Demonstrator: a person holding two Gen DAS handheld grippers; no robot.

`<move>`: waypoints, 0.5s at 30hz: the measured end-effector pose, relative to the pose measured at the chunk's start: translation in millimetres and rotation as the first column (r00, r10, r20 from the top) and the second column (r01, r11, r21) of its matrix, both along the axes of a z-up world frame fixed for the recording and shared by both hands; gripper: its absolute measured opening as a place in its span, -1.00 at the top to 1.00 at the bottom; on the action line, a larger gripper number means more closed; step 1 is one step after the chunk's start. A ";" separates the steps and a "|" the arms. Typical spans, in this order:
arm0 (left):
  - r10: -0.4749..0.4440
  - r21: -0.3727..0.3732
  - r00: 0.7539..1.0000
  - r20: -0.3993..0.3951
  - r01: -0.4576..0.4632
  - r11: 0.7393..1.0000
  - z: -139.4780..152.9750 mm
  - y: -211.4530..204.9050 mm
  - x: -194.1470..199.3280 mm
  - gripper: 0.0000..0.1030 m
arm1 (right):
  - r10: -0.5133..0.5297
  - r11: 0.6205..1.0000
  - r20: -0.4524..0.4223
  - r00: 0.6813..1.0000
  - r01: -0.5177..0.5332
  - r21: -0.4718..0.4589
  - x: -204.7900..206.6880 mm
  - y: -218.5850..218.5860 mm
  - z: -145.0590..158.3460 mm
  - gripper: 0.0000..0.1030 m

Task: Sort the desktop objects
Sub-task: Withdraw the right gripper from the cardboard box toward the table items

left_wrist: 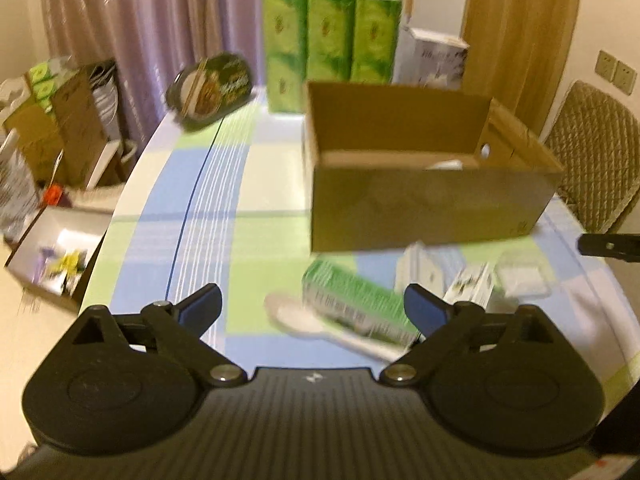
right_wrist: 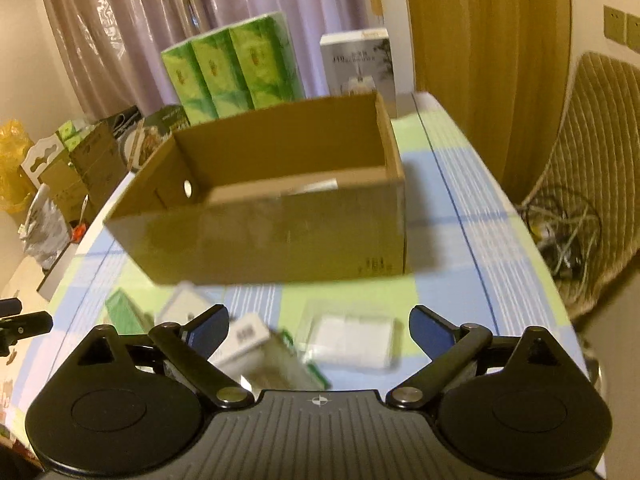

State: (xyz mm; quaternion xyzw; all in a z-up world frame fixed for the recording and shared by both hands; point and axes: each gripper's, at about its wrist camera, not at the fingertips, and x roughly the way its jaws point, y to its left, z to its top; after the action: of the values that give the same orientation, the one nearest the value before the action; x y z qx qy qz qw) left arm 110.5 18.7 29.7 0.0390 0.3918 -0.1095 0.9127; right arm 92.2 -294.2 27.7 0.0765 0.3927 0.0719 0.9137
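Mauve curtains [left_wrist: 160,20]; wooden door [right_wrist: 488,60], quilted chair [left_wrist: 592,160]

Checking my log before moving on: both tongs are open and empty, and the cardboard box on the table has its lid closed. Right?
Not quite. The cardboard box is open-topped, as the right wrist view shows. The left tongs and right tongs are indeed open and empty.
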 end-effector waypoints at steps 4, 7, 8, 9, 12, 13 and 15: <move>0.024 -0.020 0.999 -0.040 -0.025 0.999 -12.8 5.1 -12.5 -0.86 | -0.010 1.000 -0.028 1.000 0.010 -0.011 -13.5 -4.4 -10.8 -0.85; 0.022 -0.019 0.998 -0.059 -0.024 1.000 -20.5 2.9 -17.7 -0.87 | -0.014 1.000 -0.044 0.999 0.013 -0.026 -17.8 -7.8 -17.7 -0.85; 0.020 -0.019 0.998 -0.064 -0.022 1.000 -22.7 1.9 -18.2 -0.87 | -0.016 0.999 -0.048 0.999 0.015 -0.030 -19.0 -9.4 -20.1 -0.85; 0.018 -0.021 0.998 -0.068 -0.020 1.000 -25.0 1.0 -18.9 -0.87 | -0.018 0.999 -0.052 0.998 0.017 -0.032 -19.1 -10.6 -21.5 -0.85; 0.018 -0.020 0.997 -0.078 -0.020 1.000 -29.9 -3.5 -16.4 -0.87 | -0.022 0.999 -0.062 0.998 0.020 -0.038 -17.5 -13.4 -25.7 -0.85; 0.018 -0.021 0.997 -0.081 -0.020 1.000 -31.8 -4.6 -15.3 -0.88 | -0.022 0.999 -0.064 0.998 0.020 -0.039 -16.1 -13.8 -27.1 -0.85; 0.019 -0.024 0.996 -0.087 -0.021 1.000 -35.5 -7.1 -12.3 -0.89 | -0.021 0.999 -0.070 0.997 0.018 -0.038 -13.0 -14.5 -29.7 -0.86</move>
State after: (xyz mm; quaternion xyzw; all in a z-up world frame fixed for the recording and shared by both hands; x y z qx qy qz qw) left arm 98.3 11.6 -5.8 0.0192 0.4299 -0.1069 0.8963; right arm 79.2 -308.7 -2.0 0.0657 0.4253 0.0530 0.9011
